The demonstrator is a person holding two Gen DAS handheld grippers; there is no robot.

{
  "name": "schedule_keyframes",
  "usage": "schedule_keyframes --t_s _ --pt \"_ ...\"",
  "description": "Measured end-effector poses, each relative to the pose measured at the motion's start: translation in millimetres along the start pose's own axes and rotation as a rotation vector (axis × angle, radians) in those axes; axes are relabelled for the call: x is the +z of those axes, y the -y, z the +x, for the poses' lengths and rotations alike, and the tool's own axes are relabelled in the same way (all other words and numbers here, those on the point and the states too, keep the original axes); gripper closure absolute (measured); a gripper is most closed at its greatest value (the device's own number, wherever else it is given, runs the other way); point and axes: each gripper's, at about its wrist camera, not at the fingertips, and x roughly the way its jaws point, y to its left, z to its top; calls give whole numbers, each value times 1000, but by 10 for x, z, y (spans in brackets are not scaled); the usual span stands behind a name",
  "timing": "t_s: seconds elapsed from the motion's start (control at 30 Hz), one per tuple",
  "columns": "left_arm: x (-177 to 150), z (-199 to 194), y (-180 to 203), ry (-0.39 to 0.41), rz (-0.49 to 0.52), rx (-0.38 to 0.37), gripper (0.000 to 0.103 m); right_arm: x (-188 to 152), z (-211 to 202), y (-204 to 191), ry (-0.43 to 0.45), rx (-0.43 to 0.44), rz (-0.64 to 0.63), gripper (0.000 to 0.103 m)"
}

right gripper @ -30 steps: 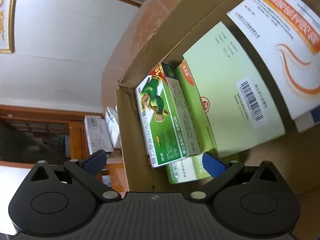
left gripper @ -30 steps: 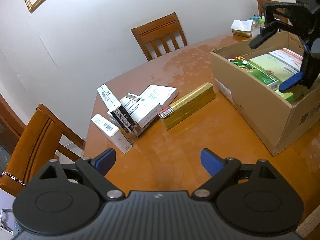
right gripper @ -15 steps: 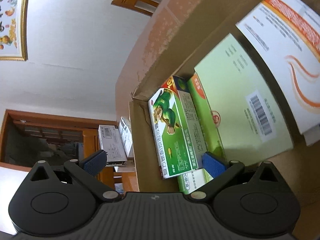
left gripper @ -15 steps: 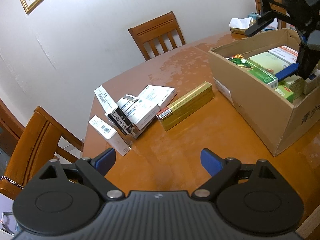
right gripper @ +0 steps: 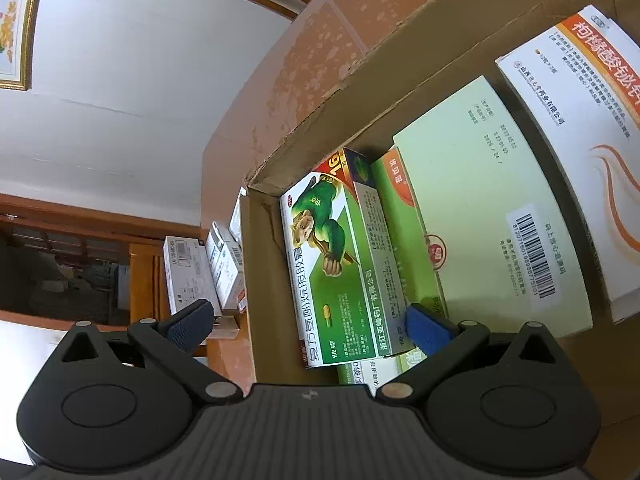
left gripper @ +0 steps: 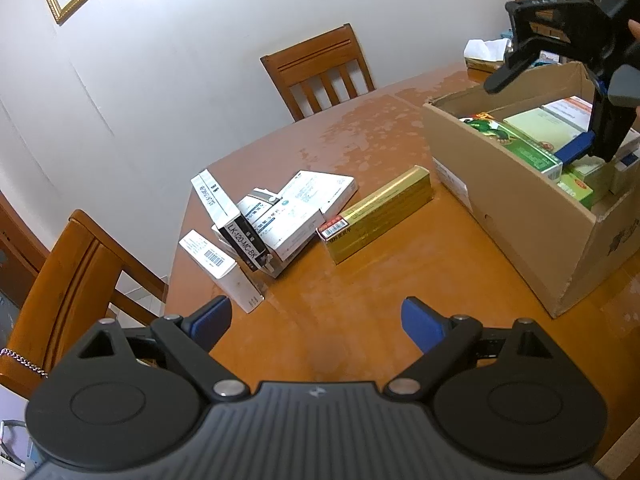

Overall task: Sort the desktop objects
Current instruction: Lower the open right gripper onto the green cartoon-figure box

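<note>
At nine o'clock on the wooden table (left gripper: 360,280), seen from the left wrist, lies a loose heap of white boxes (left gripper: 276,216), some flat, some leaning on each other; one carries a black end panel printed LK-120-MC-BK. Just beside the heap, toward the centre, a long gold box (left gripper: 380,214) lies flat with a red-and-white label at its near end. At two o'clock stands an open cardboard carton (left gripper: 516,216), packed with flat medicine boxes: a green box (right gripper: 340,264) showing a muscular cartoon figure, a pale green box (right gripper: 492,208) with a barcode, and a white-and-orange box (right gripper: 580,120).

The left gripper (left gripper: 316,320) hovers low over the bare table at six o'clock, jaws spread wide and holding nothing. The right gripper (right gripper: 308,324) hangs over the carton, tilted down into it, jaws apart and empty, one blue fingertip (right gripper: 424,328) just above the green box's edge.
</note>
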Motion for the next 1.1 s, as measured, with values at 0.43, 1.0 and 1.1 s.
schedule_keyframes --t_s 0.43,1.0,1.1 --pt "453 -108 190 187 85 -82 11 37 -78 -58 19 73 1 0" --pt "935 88 894 250 279 -257 11 120 -147 -156 18 122 -33 0" --pt "941 167 1020 234 326 -274 11 146 -126 -158 15 133 -33 0"
